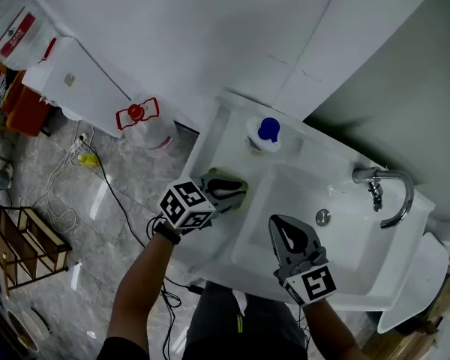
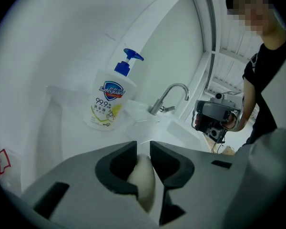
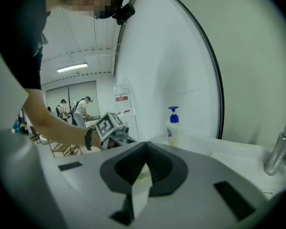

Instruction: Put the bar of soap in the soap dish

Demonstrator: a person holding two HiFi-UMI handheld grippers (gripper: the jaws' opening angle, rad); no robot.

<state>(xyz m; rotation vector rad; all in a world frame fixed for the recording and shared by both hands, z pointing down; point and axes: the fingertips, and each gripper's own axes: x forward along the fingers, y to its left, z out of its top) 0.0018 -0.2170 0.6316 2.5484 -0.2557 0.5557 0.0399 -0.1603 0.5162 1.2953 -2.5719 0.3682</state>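
Left gripper view shows the bar of soap point(image 2: 144, 182), pale and rounded, pinched between the two dark jaws of the left hand-held gripper point(image 2: 143, 149), which is clenched on it. From the head view that hand-held gripper point(image 1: 236, 189) sits at the left ledge of the white sink point(image 1: 210, 137), right over a yellow-green soap dish point(image 1: 229, 174). The jaws cover the soap there, so it cannot be told whether the bar touches the dish.

Further back on the same ledge, well apart from the dish, a hand-wash bottle point(image 1: 265, 135) with a blue pump stands upright against the wall. Across the basin a chrome tap point(image 1: 382, 190) curves over the bowl, and the drain point(image 1: 323, 217) lies below it.

The right hand-held gripper point(image 1: 276, 222) hangs over the near part of the basin, near the front rim. Its own view shows its jaws point(image 3: 145, 149) pressed together at the tips with nothing between them. Past them stand the left hand-held gripper's marker cube point(image 3: 109, 125) and the bottle point(image 3: 174, 128).
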